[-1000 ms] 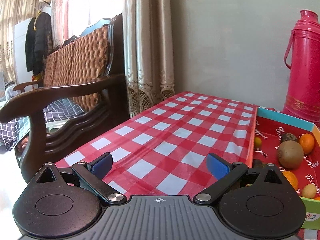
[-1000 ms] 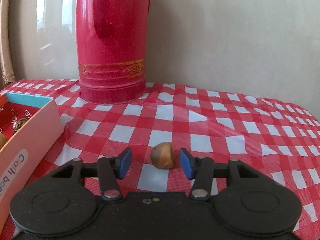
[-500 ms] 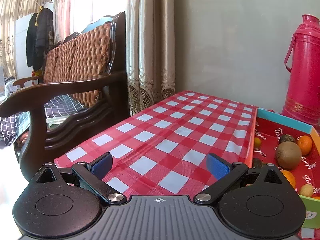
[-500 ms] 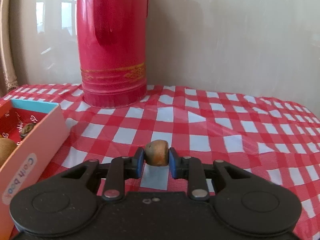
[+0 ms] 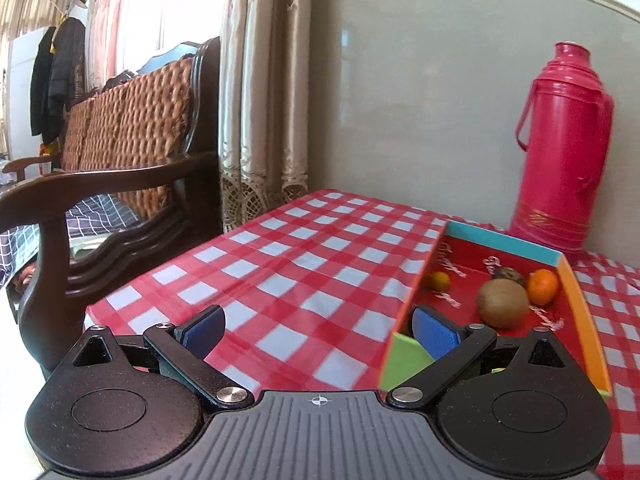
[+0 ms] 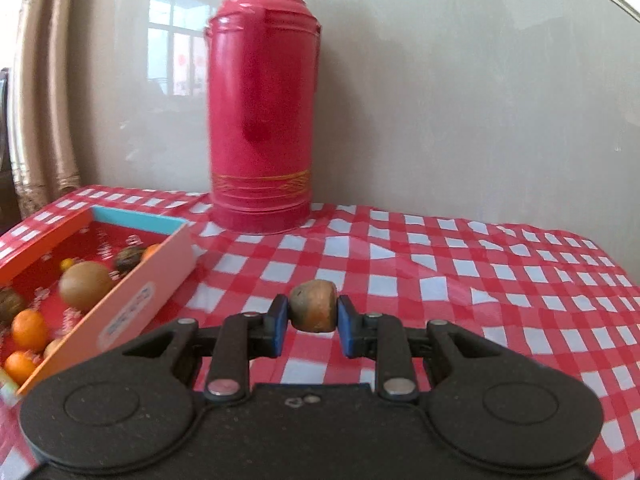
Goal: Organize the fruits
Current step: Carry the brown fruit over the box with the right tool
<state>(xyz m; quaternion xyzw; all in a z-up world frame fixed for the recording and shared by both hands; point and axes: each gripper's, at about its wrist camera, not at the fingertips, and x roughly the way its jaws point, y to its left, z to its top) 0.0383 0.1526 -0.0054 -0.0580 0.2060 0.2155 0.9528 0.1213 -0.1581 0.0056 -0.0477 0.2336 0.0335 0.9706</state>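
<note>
My right gripper (image 6: 312, 319) is shut on a small brown-orange fruit (image 6: 313, 311) and holds it above the checked tablecloth, right of the fruit box (image 6: 152, 280). The box holds a kiwi (image 6: 85, 285), several small oranges (image 6: 29, 329) and a dark nut (image 6: 129, 257). In the left wrist view the box (image 5: 582, 312) lies at the right with the kiwi (image 5: 503, 304), an orange (image 5: 542, 286) and a small orange fruit (image 5: 439, 280). My left gripper (image 5: 318, 330) is open and empty, its right pad over the box's near corner.
A tall red thermos (image 6: 262, 120) stands at the back by the wall; it also shows in the left wrist view (image 5: 560, 148). A wooden wicker-backed chair (image 5: 104, 184) and curtains (image 5: 264, 92) stand left of the table edge.
My right gripper closed on the small fruit and lifted it off the cloth, swinging left so the box came into view. My left gripper rose and shifted toward the box.
</note>
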